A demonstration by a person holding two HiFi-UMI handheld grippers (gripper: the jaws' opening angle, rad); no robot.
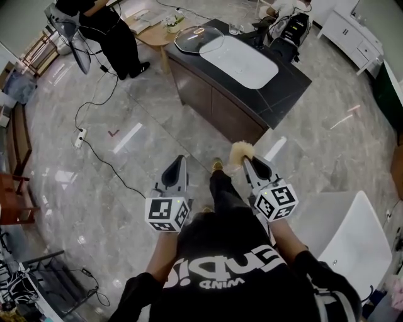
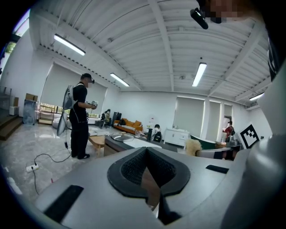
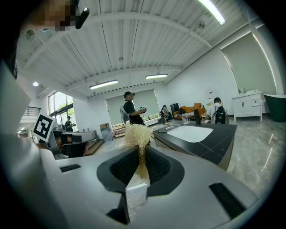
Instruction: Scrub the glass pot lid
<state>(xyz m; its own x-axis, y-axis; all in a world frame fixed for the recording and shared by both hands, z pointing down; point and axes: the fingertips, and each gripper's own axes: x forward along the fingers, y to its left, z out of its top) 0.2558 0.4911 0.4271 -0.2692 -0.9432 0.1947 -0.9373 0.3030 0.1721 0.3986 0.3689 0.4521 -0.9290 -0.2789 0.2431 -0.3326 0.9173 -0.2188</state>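
Round glass pot lid [image 1: 199,39] is shown lying at the far end of the dark counter [image 1: 286,85], well ahead of the closed, empty left gripper [image 1: 179,162] and the right gripper [image 1: 248,162] clamped on a pale fibre scrubber [image 1: 239,151]

We see a dark bench [image 1: 286,88] with a white sink [image 1: 239,61] set into its top. Past the bench's far-left corner are a low wooden table [image 1: 154,36], a person in black [image 1: 110,31] and a standing fan [image 1: 68,31], and another person [image 1: 286,16] sits at its far end. On the marble floor left of the bench lies a power strip [image 1: 80,136] with a black cable, and a white cabinet [image 1: 352,34] stands off to the bench's right.
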